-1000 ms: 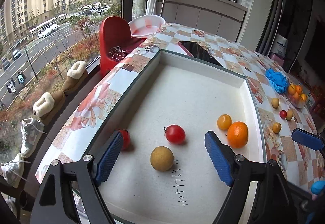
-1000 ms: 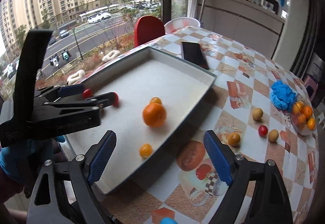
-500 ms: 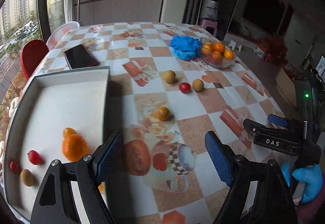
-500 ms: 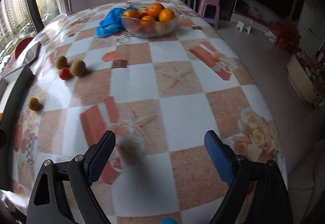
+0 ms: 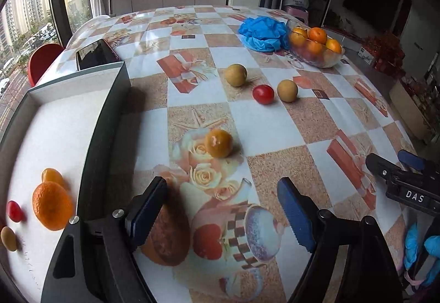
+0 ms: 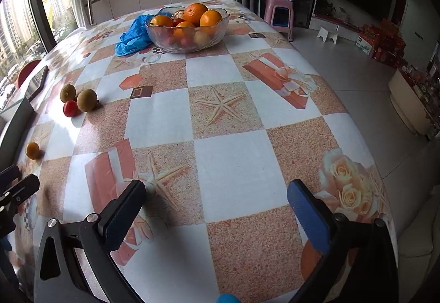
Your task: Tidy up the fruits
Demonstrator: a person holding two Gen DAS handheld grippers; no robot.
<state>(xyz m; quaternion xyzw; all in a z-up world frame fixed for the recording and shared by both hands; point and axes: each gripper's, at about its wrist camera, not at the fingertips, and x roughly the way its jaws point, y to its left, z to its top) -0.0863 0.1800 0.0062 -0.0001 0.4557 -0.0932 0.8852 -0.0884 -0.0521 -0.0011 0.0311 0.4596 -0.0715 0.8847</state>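
Orange is the colour I am hunting: one small orange fruit [image 5: 218, 143] sits alone on the checked tablecloth [image 5: 264, 124], just ahead of my left gripper [image 5: 222, 213] and only a short way from the wall of the grey tray [image 5: 106, 121]. Further off, nearer the glass bowl [image 6: 189, 39], a red tomato [image 5: 263, 94] lies between two tan round fruits [image 5: 235, 75], close together but clear of the bowl. Inside the tray, on its white floor, a large orange [image 5: 52, 205], a smaller orange fruit, a red one and a tan one already rest at the near end.

My left jaws stand wide with nothing between them, above the printed roses and teacup. My right gripper [image 6: 217, 216] hangs over bare checks at the table's near edge, and its jaws have just been opening to their fullest; nothing lies between them either.

I judge the sorting part done: some fruit is in the tray, four pieces remain loose on the cloth. The next move, as I see it, is to carry the left jaws forward over the lone orange fruit, straddle it and close gently, since it is round and may roll. The right must swing well to its left to reach the trio.
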